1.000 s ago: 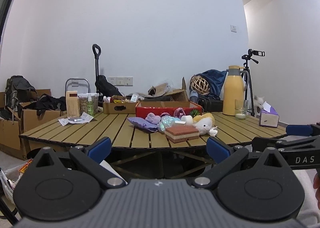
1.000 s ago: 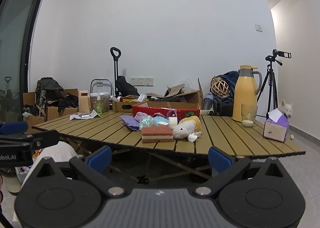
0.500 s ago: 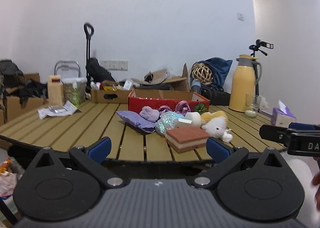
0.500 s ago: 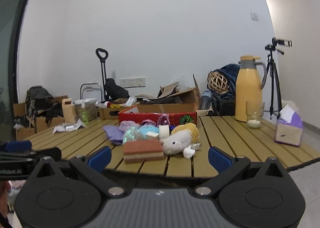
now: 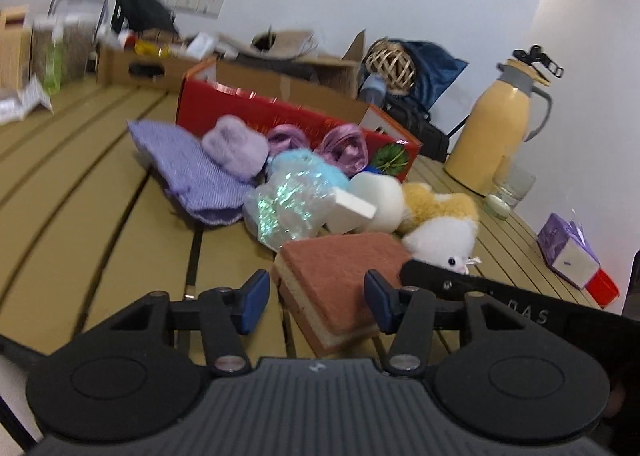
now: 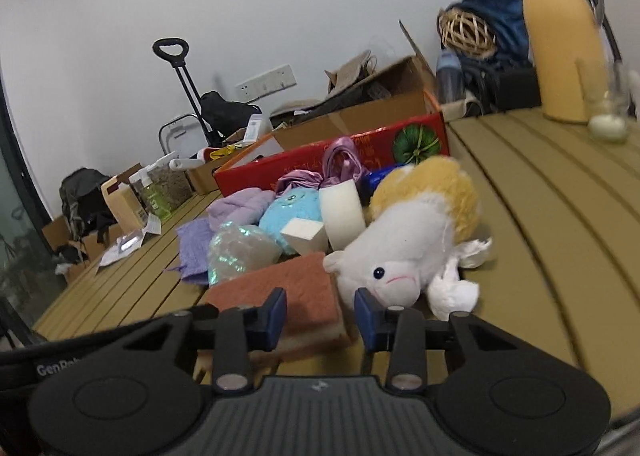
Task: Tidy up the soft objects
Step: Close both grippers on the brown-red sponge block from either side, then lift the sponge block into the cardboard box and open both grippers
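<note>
A pile of soft things lies on the slatted wooden table [image 5: 80,191] in front of a red box [image 5: 280,115]. A brown and yellow sponge [image 5: 340,280] lies nearest. My left gripper [image 5: 316,302] is open, its blue pads either side of the sponge's near end. Behind it lie a purple cloth [image 5: 188,171], a shiny bag [image 5: 288,203], a white foam roll [image 5: 376,199] and a white and yellow plush toy [image 5: 440,232]. My right gripper [image 6: 320,316] is open, between the sponge [image 6: 296,288] and the plush toy [image 6: 408,252].
A yellow thermos [image 5: 496,135] and a glass [image 5: 508,191] stand at the right back of the table. A purple tissue box [image 5: 568,252] sits near the right edge. Cardboard boxes [image 5: 132,63] and bottles stand at the back left.
Both grippers have moved forward from off the table's front edge to right over the pile. Both now point down at the sponge, and their jaws stand narrower than before.
</note>
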Available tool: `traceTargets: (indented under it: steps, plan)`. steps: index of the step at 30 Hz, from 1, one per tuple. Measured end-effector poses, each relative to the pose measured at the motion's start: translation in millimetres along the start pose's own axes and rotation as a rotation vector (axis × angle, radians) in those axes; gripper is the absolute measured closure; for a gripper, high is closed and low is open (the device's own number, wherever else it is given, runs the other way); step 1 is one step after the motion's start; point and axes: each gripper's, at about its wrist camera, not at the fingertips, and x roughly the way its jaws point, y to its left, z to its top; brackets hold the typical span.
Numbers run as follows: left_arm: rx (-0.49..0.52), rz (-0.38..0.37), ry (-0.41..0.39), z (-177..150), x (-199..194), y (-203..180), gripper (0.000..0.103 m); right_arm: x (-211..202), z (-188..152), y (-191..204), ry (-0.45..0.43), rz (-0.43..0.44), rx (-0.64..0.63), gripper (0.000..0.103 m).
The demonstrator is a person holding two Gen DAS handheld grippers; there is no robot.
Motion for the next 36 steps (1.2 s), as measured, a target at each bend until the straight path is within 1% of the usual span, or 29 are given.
traceTargets:
  steps: [1,4,8,9,11,13,14,17,22,25,28,30,32,34,36]
  plan:
    - [-0.015,-0.009,0.005,0.6,3.7,3.2,0.046,5.7,2.3,-1.0,0.006,0.008,0.005,0.066]
    - [-0.044,-0.046,0.016,2.0,8.3,8.8,0.046,17.7,6.0,-3.5,0.033,0.044,0.040,0.066]
    - [-0.039,-0.069,0.018,0.9,6.5,6.5,0.046,14.3,3.3,-1.0,0.040,0.051,0.039,0.068]
    - [-0.042,-0.081,0.022,-0.4,4.7,7.1,0.047,10.5,0.8,-0.1,0.042,0.062,0.040,0.069]
    - [-0.047,-0.082,0.018,-3.2,-0.4,5.8,0.050,2.9,-3.6,1.1,0.046,0.068,0.047,0.069]
    - [-0.058,-0.080,0.007,-4.9,-6.3,5.8,0.056,-6.0,-6.7,2.8,0.053,0.072,0.062,0.070]
    - [-0.061,-0.077,-0.001,-5.2,-10.2,4.8,0.056,-10.6,-7.8,3.5,0.053,0.072,0.067,0.072]
    - [-0.042,-0.077,-0.037,-2.4,-24.3,-3.0,0.058,-27.7,-7.7,9.5,0.028,0.074,0.061,0.074]
    - [-0.008,-0.094,-0.112,11.1,-45.1,-17.0,0.058,-52.0,8.1,19.0,-0.055,0.087,0.032,0.075]
    - [0.004,-0.111,-0.143,43.3,-43.1,-25.5,0.058,-54.1,37.4,22.7,-0.097,0.092,0.016,0.075]
    - [0.019,-0.140,-0.192,98.8,-28.0,-34.3,0.058,-43.1,95.0,23.1,-0.154,0.101,-0.009,0.076]
    - [0.037,-0.146,-0.193,147.8,-4.4,-42.5,0.058,-21.5,137.2,17.9,-0.170,0.090,-0.007,0.075]
    - [0.026,-0.155,-0.186,193.6,24.1,-47.7,0.058,6.7,178.4,7.0,-0.177,0.080,0.002,0.075]
    - [0.000,-0.153,-0.164,234.5,60.2,-51.2,0.057,44.2,218.6,-7.8,-0.160,0.048,-0.001,0.075]
    - [-0.011,-0.149,-0.118,272.4,106.0,-52.8,0.056,84.5,250.3,-25.5,-0.141,0.007,0.005,0.075]
